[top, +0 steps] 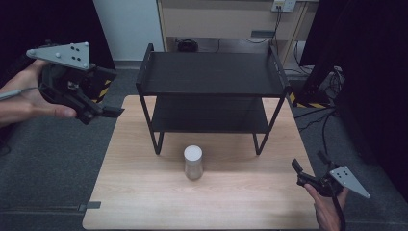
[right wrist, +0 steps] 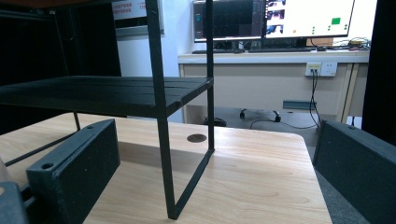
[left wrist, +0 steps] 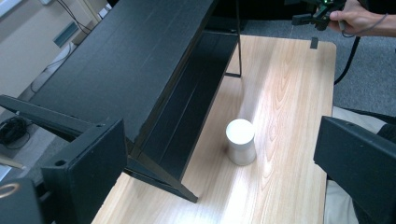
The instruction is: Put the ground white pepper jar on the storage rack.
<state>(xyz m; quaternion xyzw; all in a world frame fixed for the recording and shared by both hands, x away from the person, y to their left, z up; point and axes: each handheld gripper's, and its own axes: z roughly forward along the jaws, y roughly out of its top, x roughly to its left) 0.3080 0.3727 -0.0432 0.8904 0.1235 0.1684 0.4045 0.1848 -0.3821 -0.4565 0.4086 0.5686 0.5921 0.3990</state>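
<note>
1. Standing on the pale wooden surface, a small frosted cylindrical jar with a white lid bears no readable label.
2. Screen text in the right gripper view is too small to read.
3. Left gripper and right gripper hover well apart from the jar, fingers spread, empty.
4. Behind the jar stands a black metal two-tier shelf.

You have a light wooden table carrying a black two-tier shelf rack toward its far edge, a white-capped cylindrical jar standing upright just before the rack, and both shelves bare.
</note>
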